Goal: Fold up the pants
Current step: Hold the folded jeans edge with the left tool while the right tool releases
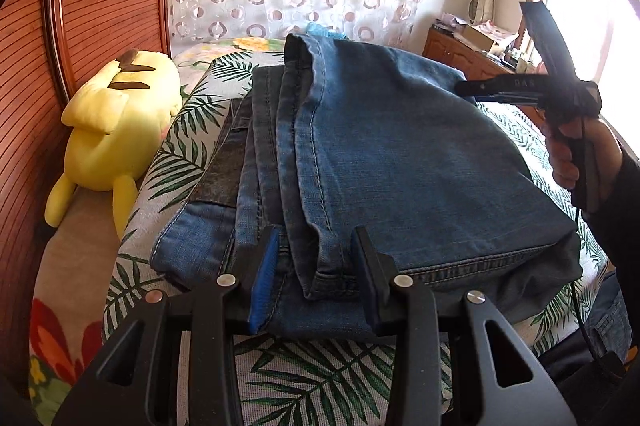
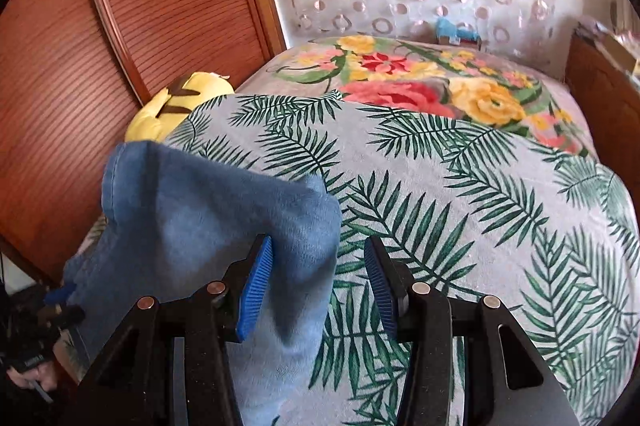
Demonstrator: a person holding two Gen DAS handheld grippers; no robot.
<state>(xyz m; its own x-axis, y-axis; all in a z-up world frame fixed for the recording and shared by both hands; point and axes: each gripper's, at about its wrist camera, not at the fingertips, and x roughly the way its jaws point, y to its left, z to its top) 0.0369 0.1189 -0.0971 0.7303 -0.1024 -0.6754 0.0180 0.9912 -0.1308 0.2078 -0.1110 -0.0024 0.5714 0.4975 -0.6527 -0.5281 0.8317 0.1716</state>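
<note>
Blue jeans [image 1: 400,153] lie folded in a stack on the palm-leaf bedspread [image 1: 328,382]. My left gripper [image 1: 316,278] is open, its jaws either side of the near hem edge of the jeans, low over the bed. My right gripper [image 2: 316,286] is open above the bed; the folded jeans [image 2: 200,226] bulge just left of it and pass by its left pad. In the left wrist view the right gripper [image 1: 468,89] hovers at the jeans' far right edge, held by a hand.
A yellow plush toy [image 1: 116,121] lies left of the jeans by the wooden headboard [image 1: 100,5]. A floral blanket [image 2: 420,81] covers the far bed. A wooden cabinet [image 1: 460,57] with clutter stands at the right near the window.
</note>
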